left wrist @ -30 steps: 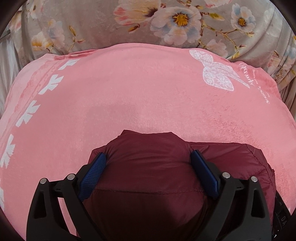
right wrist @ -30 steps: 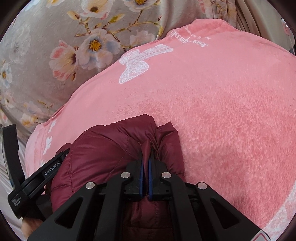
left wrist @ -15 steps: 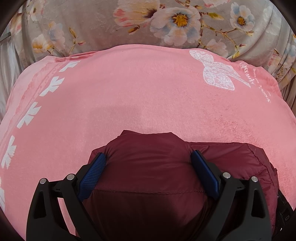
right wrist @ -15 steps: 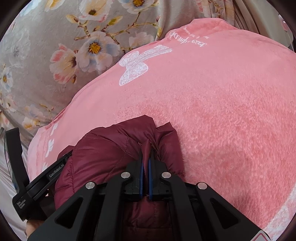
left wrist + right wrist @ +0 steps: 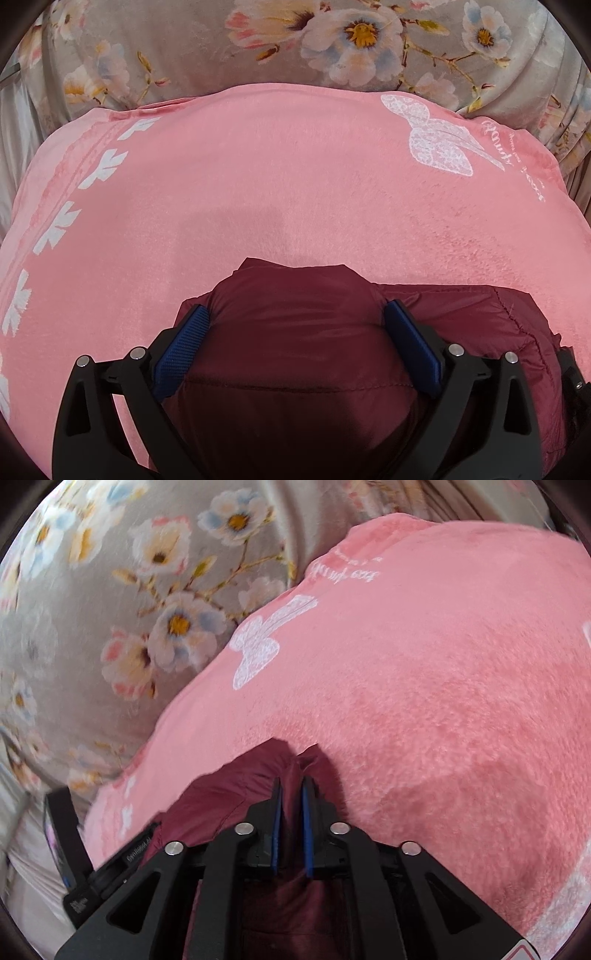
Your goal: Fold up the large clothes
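Note:
A maroon puffy jacket (image 5: 295, 369) lies bunched on a pink plush blanket (image 5: 258, 184). My left gripper (image 5: 295, 308) holds a wide bulge of it, both blue pads (image 5: 184, 343) pressed into the fabric's sides. In the right wrist view the jacket (image 5: 221, 794) sits at the blanket's (image 5: 424, 683) near left. My right gripper (image 5: 291, 782) is over its edge and its jaws are opening. A thin fold of the jacket still stands between the slightly parted pads (image 5: 276, 823). The left gripper's black body (image 5: 110, 867) shows at the lower left.
The blanket carries a white butterfly print (image 5: 439, 144) and a row of white leaf shapes (image 5: 59, 225) along its left border. A grey floral bedsheet (image 5: 184, 48) lies beyond it and also fills the upper left of the right wrist view (image 5: 92, 609).
The right gripper's pads, clamped tight on the jacket fold before, have parted a little. Its view has rolled and shifted and is now blurred. The left gripper has not moved.

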Available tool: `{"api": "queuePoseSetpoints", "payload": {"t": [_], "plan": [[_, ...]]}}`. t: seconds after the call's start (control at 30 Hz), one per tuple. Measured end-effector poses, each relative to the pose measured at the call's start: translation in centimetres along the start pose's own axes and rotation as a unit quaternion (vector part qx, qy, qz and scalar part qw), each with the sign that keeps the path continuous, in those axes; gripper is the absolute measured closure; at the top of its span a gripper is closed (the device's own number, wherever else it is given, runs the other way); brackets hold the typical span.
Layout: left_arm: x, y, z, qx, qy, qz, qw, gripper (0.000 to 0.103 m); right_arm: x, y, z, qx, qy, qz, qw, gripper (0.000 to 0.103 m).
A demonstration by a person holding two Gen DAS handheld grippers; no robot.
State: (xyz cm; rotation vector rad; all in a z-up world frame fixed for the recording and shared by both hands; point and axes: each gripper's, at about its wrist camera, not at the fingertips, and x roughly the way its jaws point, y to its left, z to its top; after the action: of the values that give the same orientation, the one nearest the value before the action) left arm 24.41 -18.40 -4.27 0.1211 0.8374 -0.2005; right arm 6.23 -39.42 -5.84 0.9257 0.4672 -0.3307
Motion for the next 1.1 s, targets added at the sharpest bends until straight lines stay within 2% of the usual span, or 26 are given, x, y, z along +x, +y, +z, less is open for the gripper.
{"api": "queuePoseSetpoints", "payload": {"t": [0.03,0.07,0.1,0.13,0.23,0.3,0.4,0.5,0.57,0.67,0.87,1.1], "plan": [[-0.1,0.1,0.1,0.000,0.004,-0.003,1.0000,0.009,-0.6,-0.7,0.3,0.022,-0.002,-0.016,1.000,0.089],[-0.3,0.3,0.1,0.002,0.007,-0.005,1.0000,0.009,-1.1,-1.1,0.6,0.030,-0.002,-0.044,0.999,0.082],[-1.1,0.7,0.2,0.013,0.017,-0.009,0.9997,0.009,-2.2,-1.5,1.0,0.031,-0.005,-0.073,0.997,0.081],[-1.9,1.0,0.1,0.018,0.020,-0.015,0.9995,0.009,-3.6,-1.6,1.2,0.022,-0.013,-0.080,0.996,0.081],[-6.1,2.6,-0.4,0.026,0.015,-0.043,0.9986,0.009,-7.7,0.8,1.6,-0.080,-0.013,-0.083,0.993,0.081],[-8.6,3.0,-1.2,0.040,0.014,-0.047,0.9980,0.009,-8.9,2.9,1.0,-0.142,0.017,-0.068,0.987,0.081],[-10.9,2.6,-3.3,0.066,0.015,-0.045,0.9967,0.009,-8.7,5.3,-0.9,-0.197,0.073,-0.046,0.977,0.081],[-11.3,2.3,-5.5,0.067,0.036,-0.044,0.9961,0.009,-8.0,6.1,-2.9,-0.221,0.112,-0.046,0.968,0.081],[-11.0,2.6,-6.6,0.067,0.050,-0.038,0.9958,0.009,-7.5,5.8,-4.3,-0.240,0.133,-0.065,0.959,0.081],[-10.4,3.0,-8.0,0.068,0.062,-0.021,0.9955,0.009,-7.1,5.0,-5.3,-0.245,0.147,-0.078,0.955,0.081],[-9.8,3.8,-9.2,0.048,0.073,-0.029,0.9958,0.008,-7.1,3.5,-5.8,-0.238,0.164,-0.075,0.954,0.080],[-9.5,3.3,-9.8,0.056,0.065,-0.018,0.9962,0.008,-7.4,3.2,-6.8,-0.250,0.160,-0.073,0.952,0.081]]}}
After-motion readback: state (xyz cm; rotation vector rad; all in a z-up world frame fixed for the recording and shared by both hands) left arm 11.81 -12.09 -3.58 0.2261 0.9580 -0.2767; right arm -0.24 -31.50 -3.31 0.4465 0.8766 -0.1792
